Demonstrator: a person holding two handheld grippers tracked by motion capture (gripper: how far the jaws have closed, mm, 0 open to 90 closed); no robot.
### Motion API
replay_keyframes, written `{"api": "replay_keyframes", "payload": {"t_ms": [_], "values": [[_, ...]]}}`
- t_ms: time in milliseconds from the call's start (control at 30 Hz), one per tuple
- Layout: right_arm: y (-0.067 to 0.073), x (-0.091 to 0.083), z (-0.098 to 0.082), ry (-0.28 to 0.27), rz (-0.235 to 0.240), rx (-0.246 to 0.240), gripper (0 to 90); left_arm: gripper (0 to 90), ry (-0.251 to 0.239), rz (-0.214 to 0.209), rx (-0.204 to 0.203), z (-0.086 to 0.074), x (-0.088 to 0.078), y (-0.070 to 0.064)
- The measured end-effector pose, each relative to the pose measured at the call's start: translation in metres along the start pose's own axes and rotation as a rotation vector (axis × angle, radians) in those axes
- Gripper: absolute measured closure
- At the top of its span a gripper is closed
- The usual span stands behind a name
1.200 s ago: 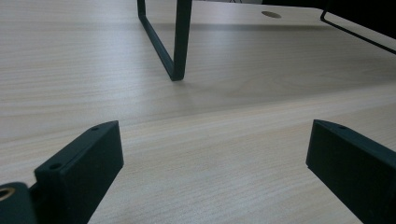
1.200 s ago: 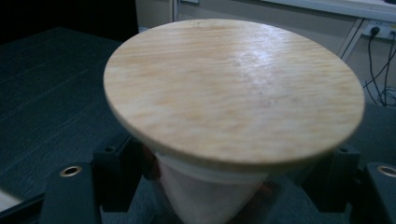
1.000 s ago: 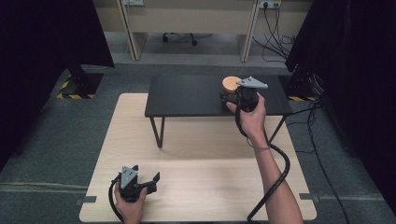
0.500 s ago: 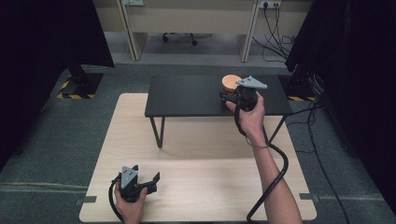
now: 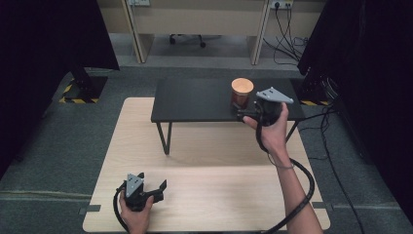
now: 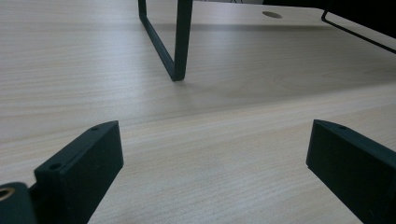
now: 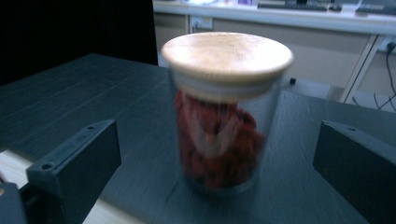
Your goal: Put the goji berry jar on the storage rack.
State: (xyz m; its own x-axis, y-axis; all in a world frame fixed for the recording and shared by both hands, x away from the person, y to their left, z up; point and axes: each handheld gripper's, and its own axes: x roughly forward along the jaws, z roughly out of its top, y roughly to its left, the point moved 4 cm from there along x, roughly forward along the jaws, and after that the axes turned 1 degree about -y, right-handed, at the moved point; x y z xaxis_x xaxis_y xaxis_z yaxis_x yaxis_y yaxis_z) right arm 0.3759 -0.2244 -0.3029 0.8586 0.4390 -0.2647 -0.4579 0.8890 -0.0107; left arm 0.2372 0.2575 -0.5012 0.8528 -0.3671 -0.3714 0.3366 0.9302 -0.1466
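Note:
A clear jar (image 5: 242,92) with a wooden lid and red contents stands upright on the low black table (image 5: 195,100), near its right end. My right gripper (image 5: 246,114) hovers just in front of it; its jaws have just been opening and now stand wide, clear of the glass. In the right gripper view the jar (image 7: 224,116) stands a short way ahead, framed by the two black fingers (image 7: 79,163) without touching them. My left gripper (image 5: 155,184) rests open on the wooden table (image 5: 204,195) at the near left, with nothing between its fingers (image 6: 84,168).
The black table's metal leg (image 6: 180,42) stands on the wood ahead of the left gripper. The right gripper's cable (image 5: 307,190) loops over the wooden table's right edge. Dark curtains flank both sides, and desks and floor cables lie beyond.
The right gripper let go of the jar, opened and drew back toward me. The jar stays upright on the black table. The left gripper has not moved.

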Motion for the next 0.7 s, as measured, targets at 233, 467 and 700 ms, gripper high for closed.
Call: {"api": "replay_keyframes", "payload": {"t_ms": [233,467,700], "values": [[0.007,-0.032,-0.022,-0.041,0.012,-0.013,0.6,3.1,-0.001,0.003,0.001,0.000,0.000,0.000],[0.010,-0.035,-0.021,-0.046,0.011,-0.016,0.5,3.0,-0.004,0.003,0.001,-0.001,0.000,0.000],[0.016,-0.046,-0.026,-0.059,0.012,-0.030,0.5,3.0,-0.004,0.001,0.001,-0.001,-0.001,0.000]]}}
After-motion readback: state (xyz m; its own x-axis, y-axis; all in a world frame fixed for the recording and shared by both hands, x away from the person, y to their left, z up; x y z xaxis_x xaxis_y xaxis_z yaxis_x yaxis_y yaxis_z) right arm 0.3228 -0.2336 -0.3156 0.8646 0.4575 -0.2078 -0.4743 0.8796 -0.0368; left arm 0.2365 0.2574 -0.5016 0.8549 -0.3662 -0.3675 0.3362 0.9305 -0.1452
